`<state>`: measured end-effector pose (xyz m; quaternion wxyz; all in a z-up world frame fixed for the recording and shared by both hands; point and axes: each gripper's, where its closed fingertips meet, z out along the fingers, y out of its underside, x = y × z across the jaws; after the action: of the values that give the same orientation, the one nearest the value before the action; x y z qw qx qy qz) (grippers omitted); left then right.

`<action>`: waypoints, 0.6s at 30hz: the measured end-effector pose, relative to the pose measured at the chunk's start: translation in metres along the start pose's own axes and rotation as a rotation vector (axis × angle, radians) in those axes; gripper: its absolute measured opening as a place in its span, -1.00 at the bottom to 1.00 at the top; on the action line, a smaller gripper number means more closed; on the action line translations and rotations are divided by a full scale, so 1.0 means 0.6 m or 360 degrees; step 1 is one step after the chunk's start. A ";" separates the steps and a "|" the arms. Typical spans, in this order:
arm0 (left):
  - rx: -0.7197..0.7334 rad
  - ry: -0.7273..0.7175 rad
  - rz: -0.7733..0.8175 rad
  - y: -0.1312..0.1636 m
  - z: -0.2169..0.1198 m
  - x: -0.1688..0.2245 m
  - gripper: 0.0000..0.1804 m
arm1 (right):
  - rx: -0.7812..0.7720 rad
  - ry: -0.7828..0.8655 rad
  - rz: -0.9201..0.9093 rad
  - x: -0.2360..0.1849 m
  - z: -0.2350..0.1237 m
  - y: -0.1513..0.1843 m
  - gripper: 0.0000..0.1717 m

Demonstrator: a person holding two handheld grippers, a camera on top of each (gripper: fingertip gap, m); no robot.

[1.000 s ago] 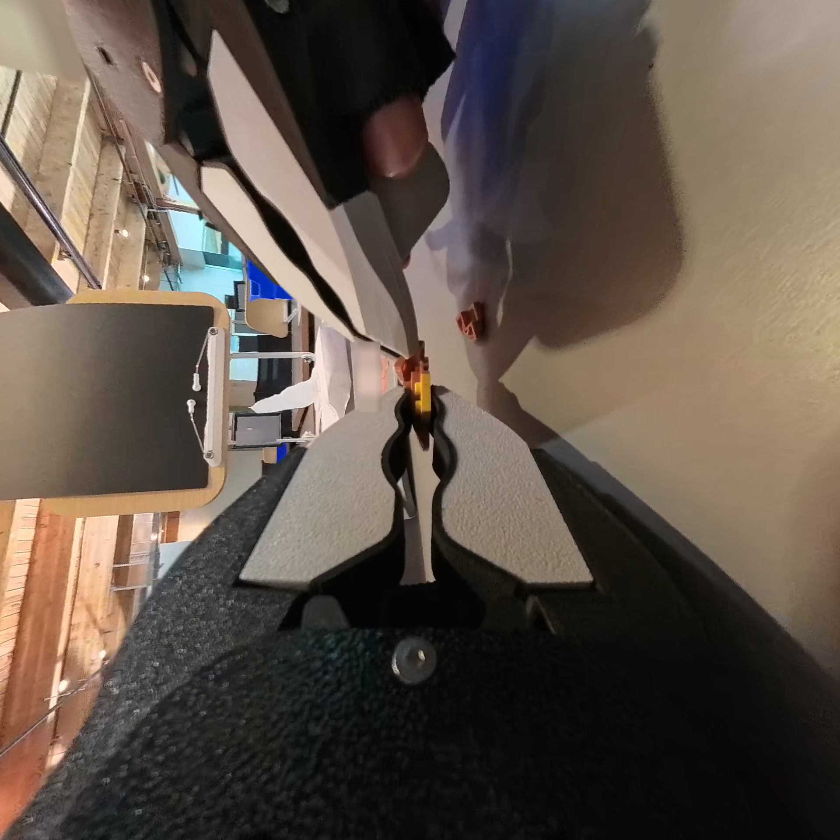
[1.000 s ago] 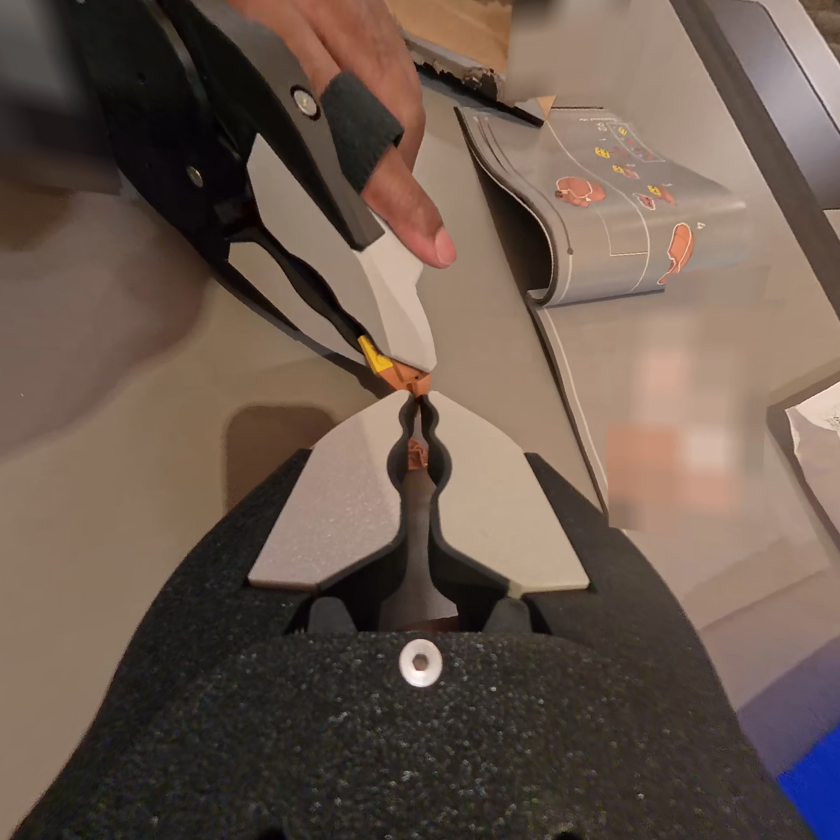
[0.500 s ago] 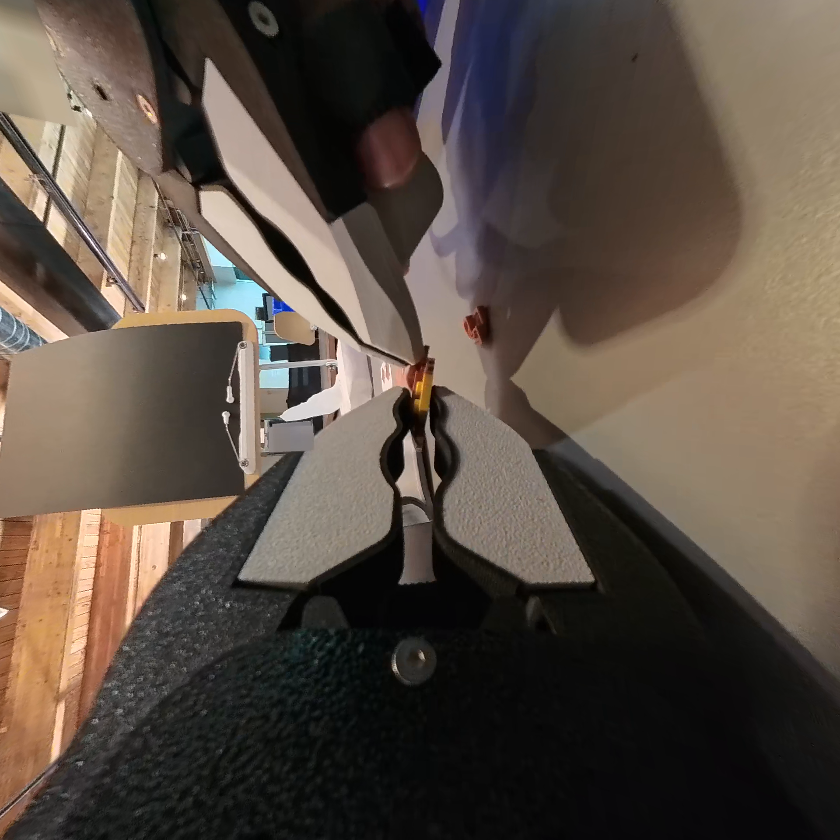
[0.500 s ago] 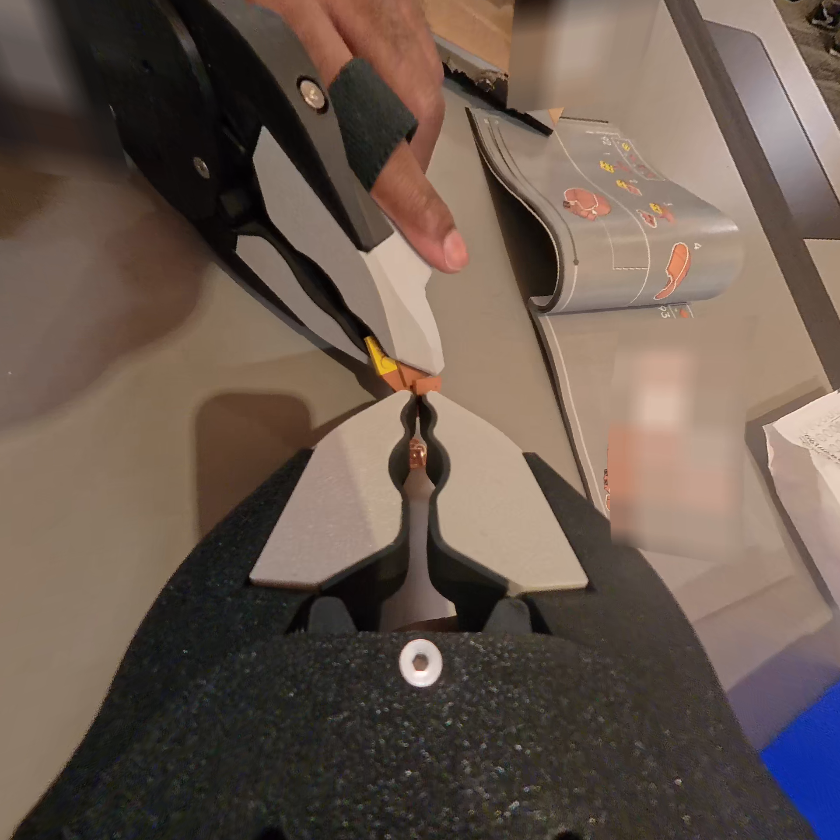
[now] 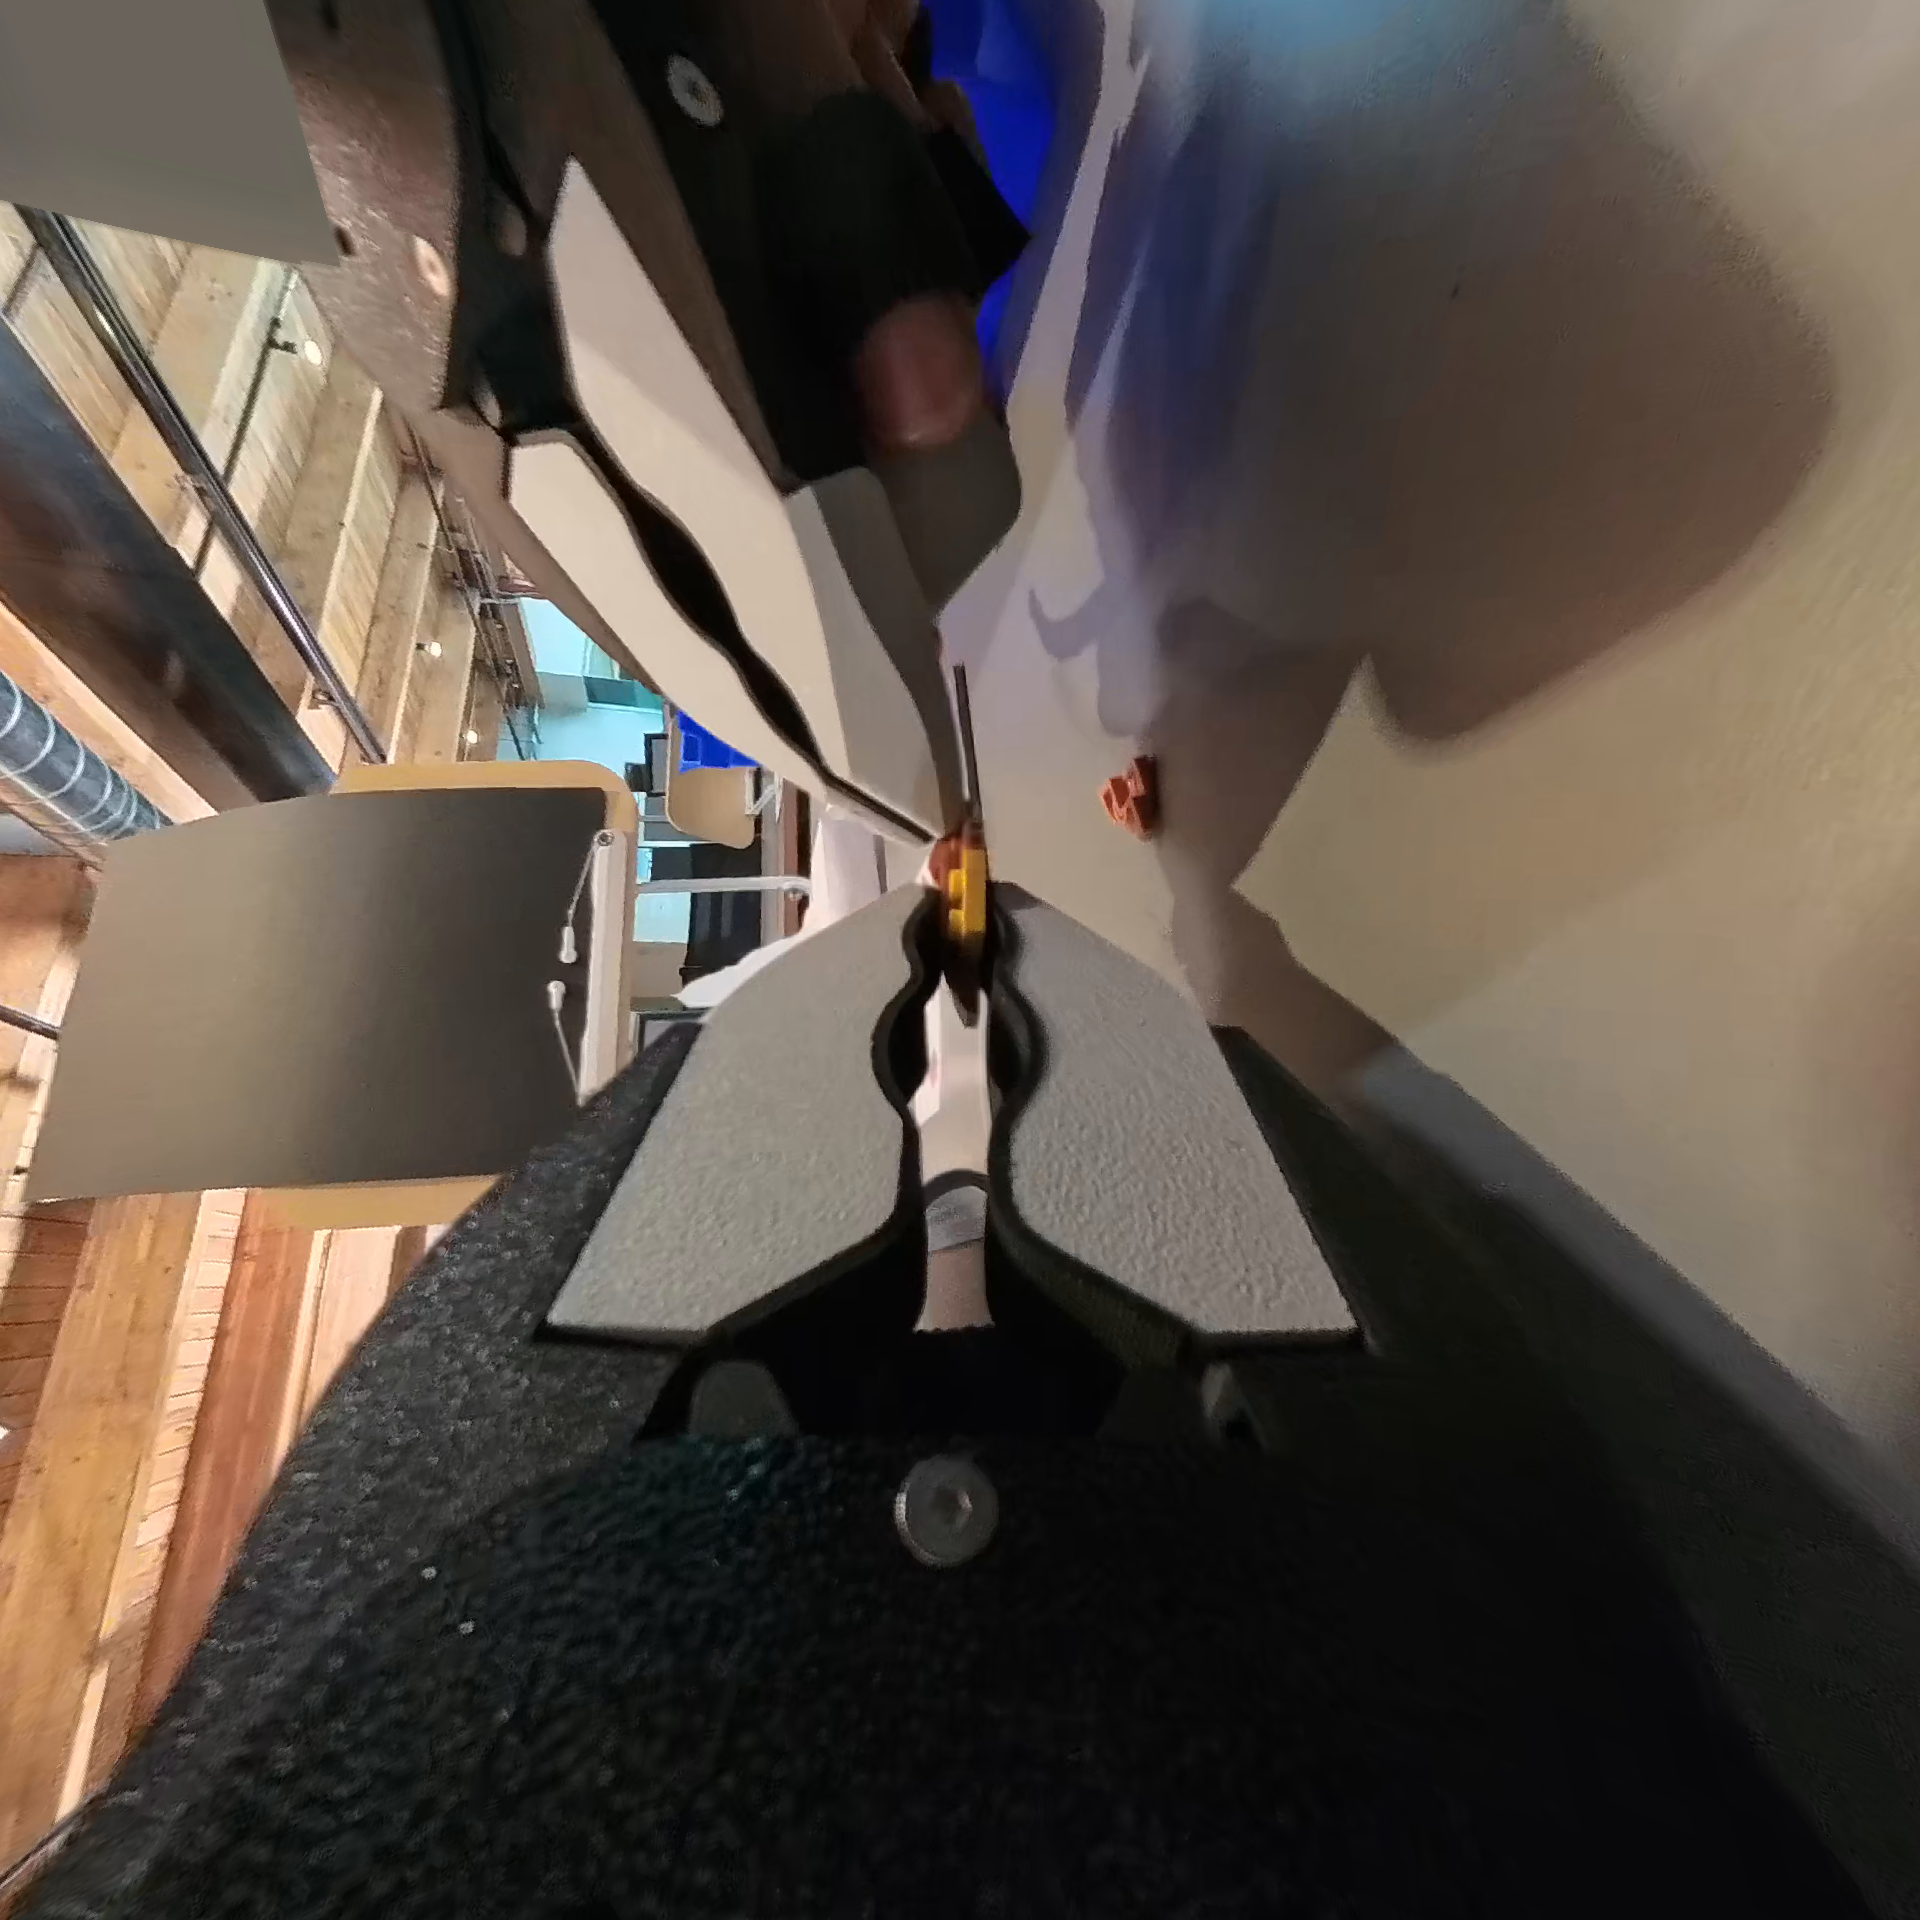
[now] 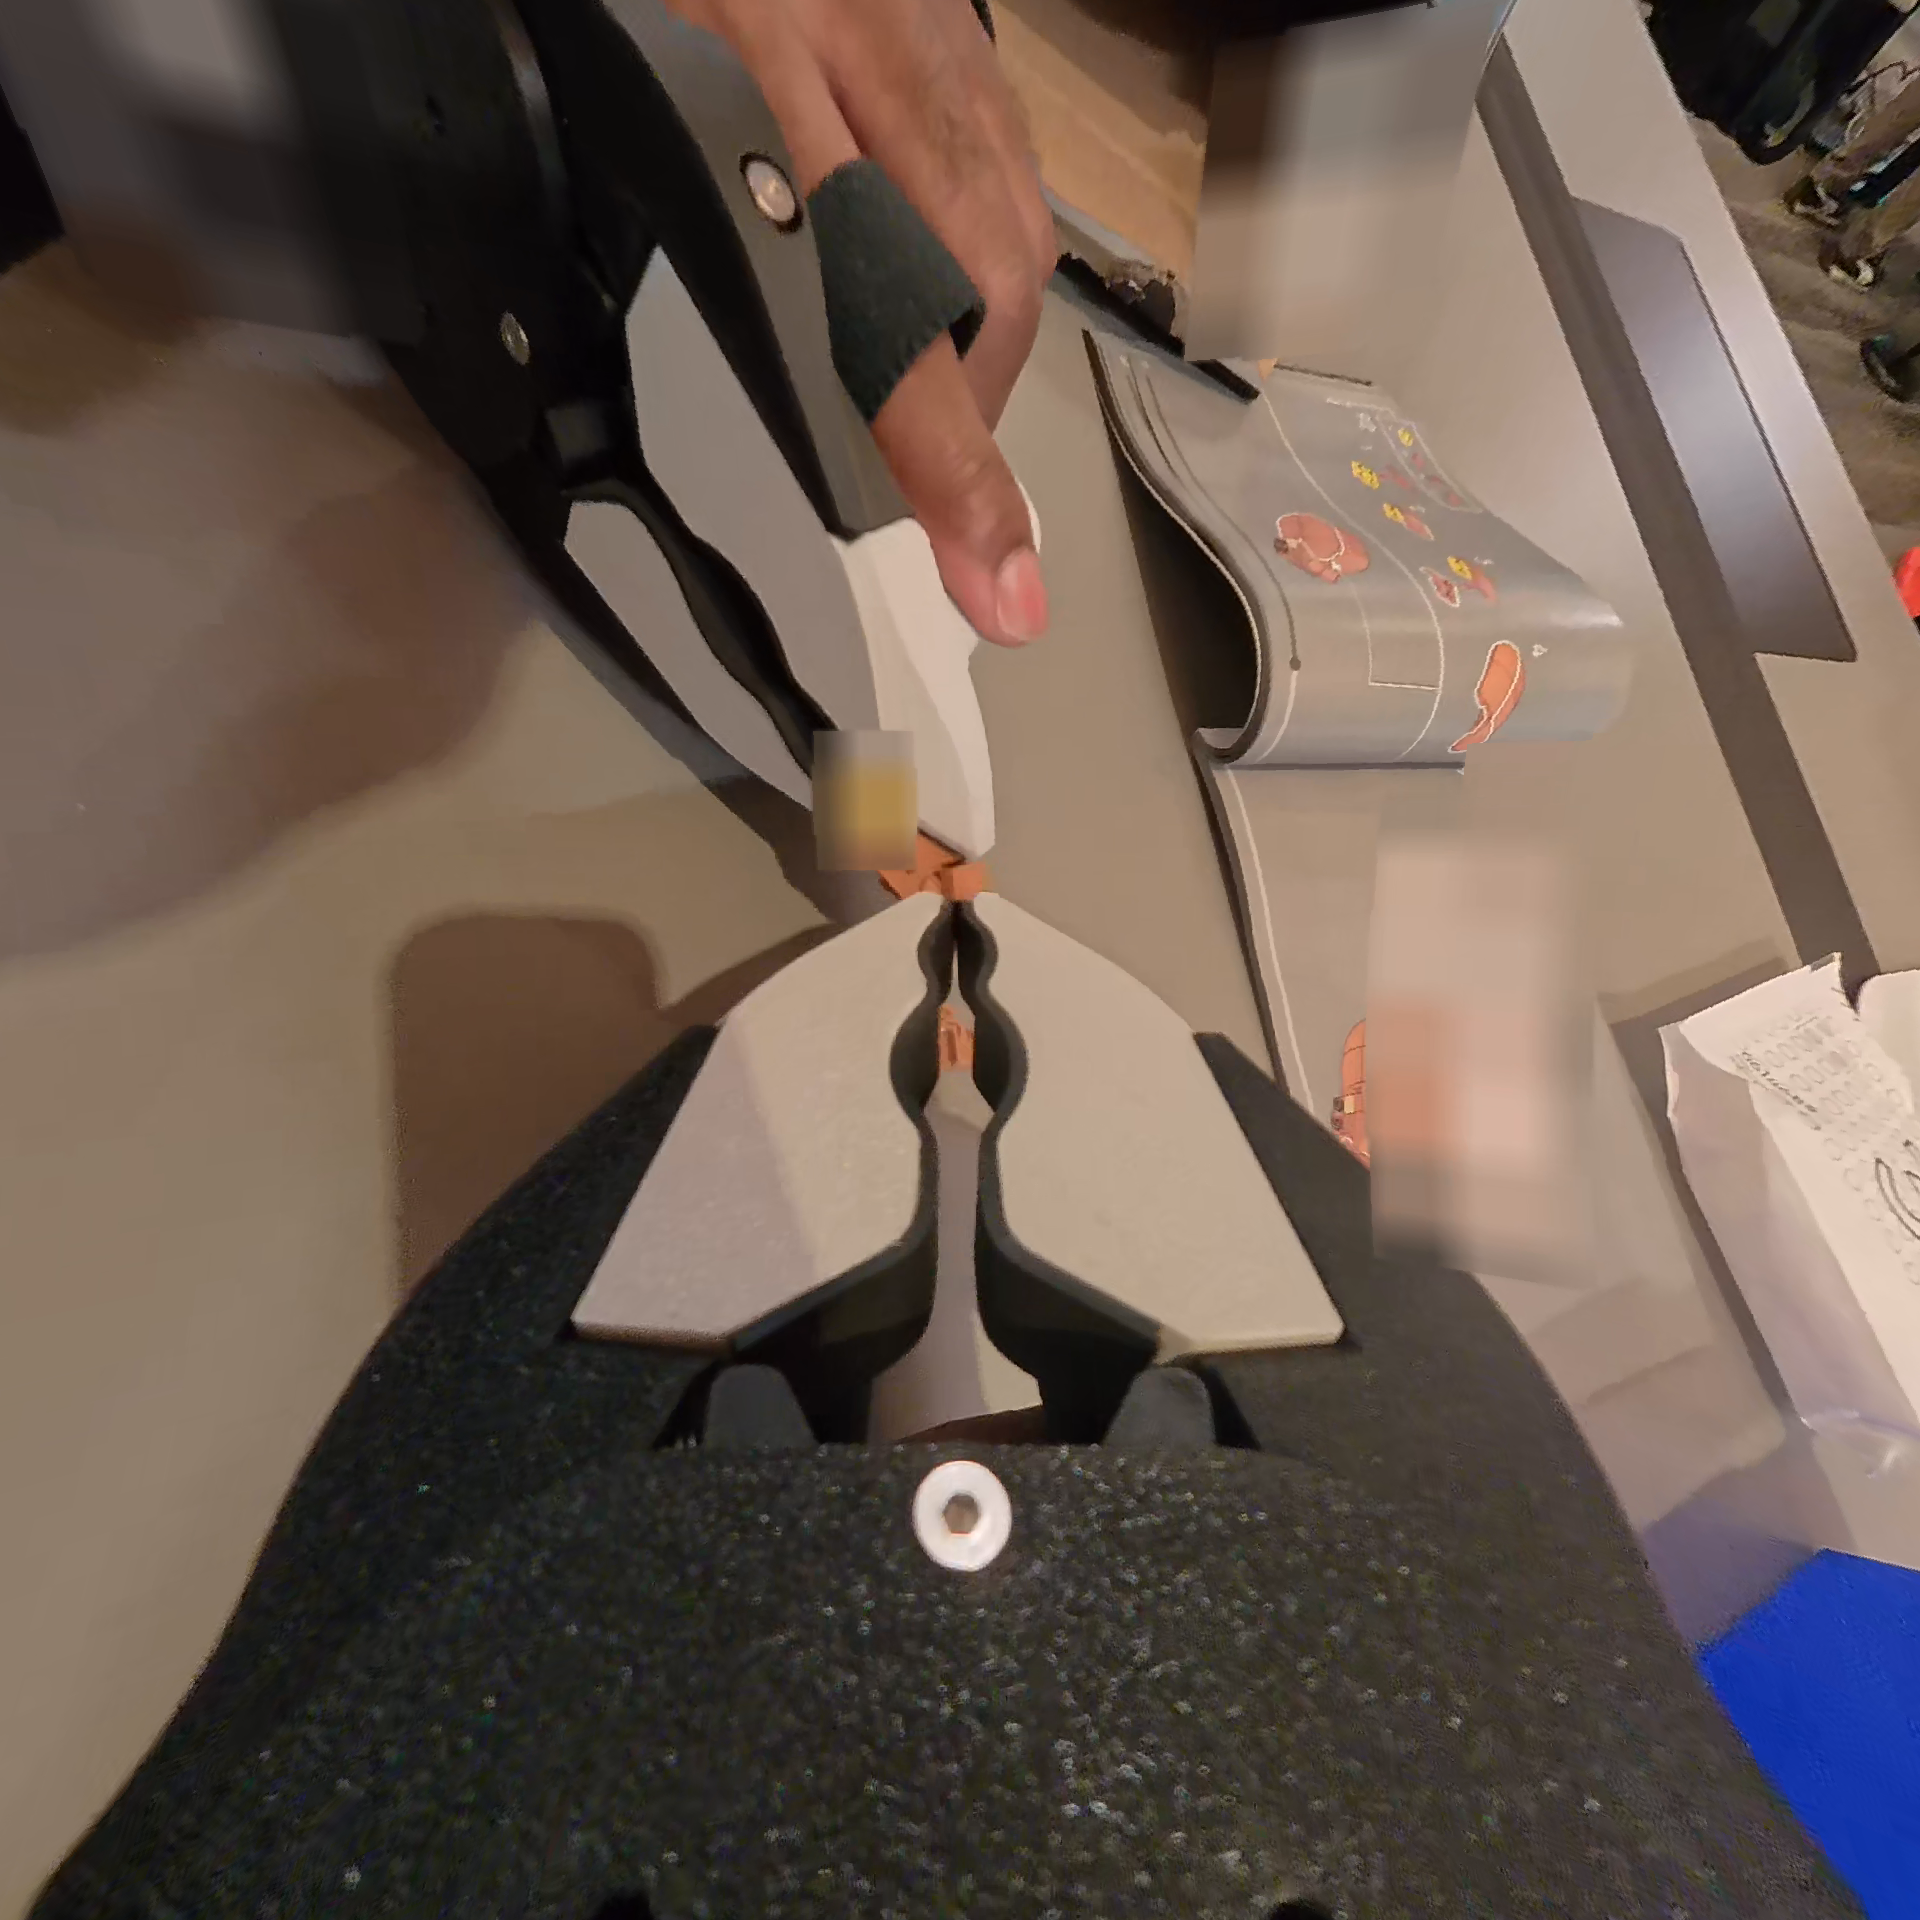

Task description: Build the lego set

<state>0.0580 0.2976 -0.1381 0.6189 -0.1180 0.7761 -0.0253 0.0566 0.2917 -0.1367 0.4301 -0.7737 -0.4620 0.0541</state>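
My left gripper [image 5: 966,916] is shut on a small yellow brick [image 5: 966,899] that has an orange piece [image 5: 943,858] joined to its far end. My right gripper [image 6: 954,906] is shut, and its fingertips pinch the edge of that orange piece [image 6: 951,881]. The two grippers meet tip to tip above the grey table [image 6: 260,1039]. The right gripper's fingers [image 5: 727,582] come in from the upper left of the left wrist view. The left gripper's fingers [image 6: 925,675] come in from the upper left of the right wrist view, with a person's hand [image 6: 935,312] on them.
A loose orange brick [image 5: 1127,800] lies on the table. A curled grey printed sheet [image 6: 1403,582] lies at the back right and a white paper bag [image 6: 1787,1143] at the right. A dark panel [image 5: 312,987] shows left in the left wrist view. Only a small space, under 4 cm, lies between the two pairs of fingers.
Both grippers have stayed tip to tip on the small brick assembly. The left gripper has turned a little more upright in the right wrist view. Both grasps have held.
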 end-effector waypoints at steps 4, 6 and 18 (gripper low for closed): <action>-0.0006 0.0003 0.0016 -0.001 0.001 0.000 -0.93 | 0.0005 -0.0023 -0.0029 -0.004 -0.001 0.001 -1.00; -0.0016 0.0009 0.0021 0.001 0.002 0.002 -0.93 | 0.0011 -0.0074 -0.0046 -0.014 0.001 0.001 -1.00; -0.0053 0.0228 -0.0235 0.026 -0.002 0.024 -0.93 | -0.0126 -0.0109 0.0161 -0.001 0.010 0.039 -0.93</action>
<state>0.0514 0.3095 -0.1544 0.5561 -0.1831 0.8080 -0.0662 0.0688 0.2899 -0.1572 0.3799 -0.8101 -0.4385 0.0841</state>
